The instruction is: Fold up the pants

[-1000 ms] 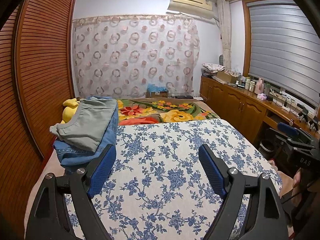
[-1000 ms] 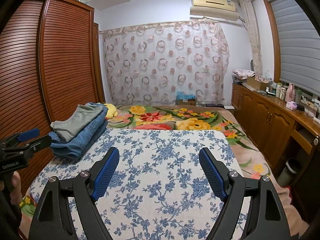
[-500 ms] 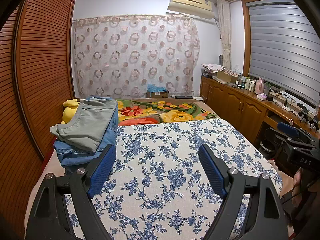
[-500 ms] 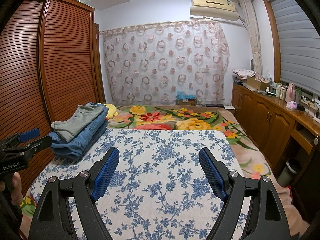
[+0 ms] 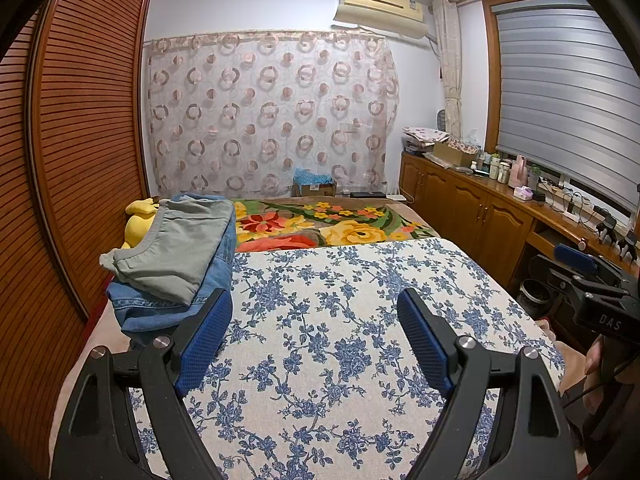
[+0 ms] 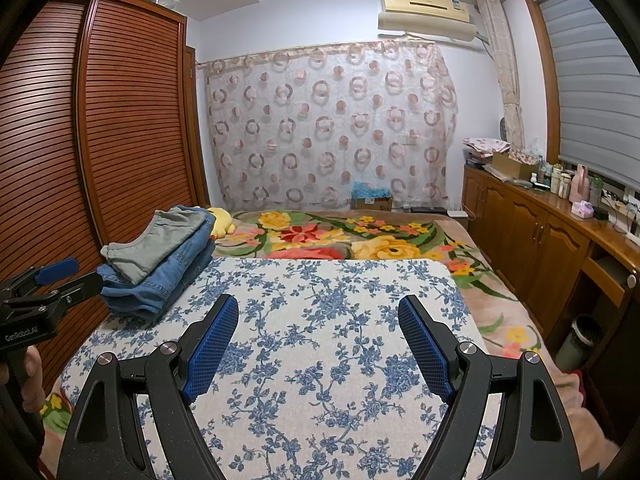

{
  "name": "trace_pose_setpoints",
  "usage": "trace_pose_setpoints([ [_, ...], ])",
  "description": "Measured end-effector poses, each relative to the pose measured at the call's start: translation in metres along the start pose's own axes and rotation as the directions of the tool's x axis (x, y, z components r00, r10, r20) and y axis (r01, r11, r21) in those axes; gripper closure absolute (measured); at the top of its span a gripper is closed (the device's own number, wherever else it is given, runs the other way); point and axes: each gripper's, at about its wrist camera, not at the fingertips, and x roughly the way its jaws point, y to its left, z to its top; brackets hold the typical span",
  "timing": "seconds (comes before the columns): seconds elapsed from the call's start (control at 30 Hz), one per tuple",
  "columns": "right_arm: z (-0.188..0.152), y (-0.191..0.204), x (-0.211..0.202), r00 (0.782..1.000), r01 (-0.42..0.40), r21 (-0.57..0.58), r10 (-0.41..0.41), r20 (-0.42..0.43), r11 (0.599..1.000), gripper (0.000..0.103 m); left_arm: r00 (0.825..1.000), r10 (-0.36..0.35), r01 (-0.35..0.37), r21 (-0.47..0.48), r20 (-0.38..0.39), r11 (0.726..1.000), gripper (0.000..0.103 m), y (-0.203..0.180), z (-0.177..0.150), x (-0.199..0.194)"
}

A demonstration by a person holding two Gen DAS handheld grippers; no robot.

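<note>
left tongs [image 5: 314, 320]: we held them spread, nothing between | right tongs [image 6: 318, 326]: spread, nothing between | pants [image 5: 172, 256]: folded, stacked at the bed's [image 5: 340, 340] left edge, apart from both tongs

L gripper [image 5: 315, 322] – jaws wide apart, nothing between the blue pads [image 5: 204, 344], pointing fwd and a bit downward, tips in the air and touching nothing. R gripper [image 6: 318, 326] – same pose: jaws spread wide, pads [image 6: 212, 350] bare, tilted slightly down, no contact w/ anything. Both held roughly side by side, level w/ each other. From the R view the L unit shows at the left edge, a hand [image 6: 30, 372] wrapped round its handle. From the L view the R unit shows at the right edge, w/ fingers [image 5: 596, 356] of the other hand partly visible under it.
</note>
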Motion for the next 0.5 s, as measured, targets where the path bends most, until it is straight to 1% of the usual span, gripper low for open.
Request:
trace_pose_setpoints([
  [0.5,-0.0008,0.0014,0.0001,1.000,0.000,0.000,0.000,0.003,1.000,0.019,1.000,0.000,0.000,0.000,0.001,1.000,0.018,0.0003,-0.0007,0.0003],
])
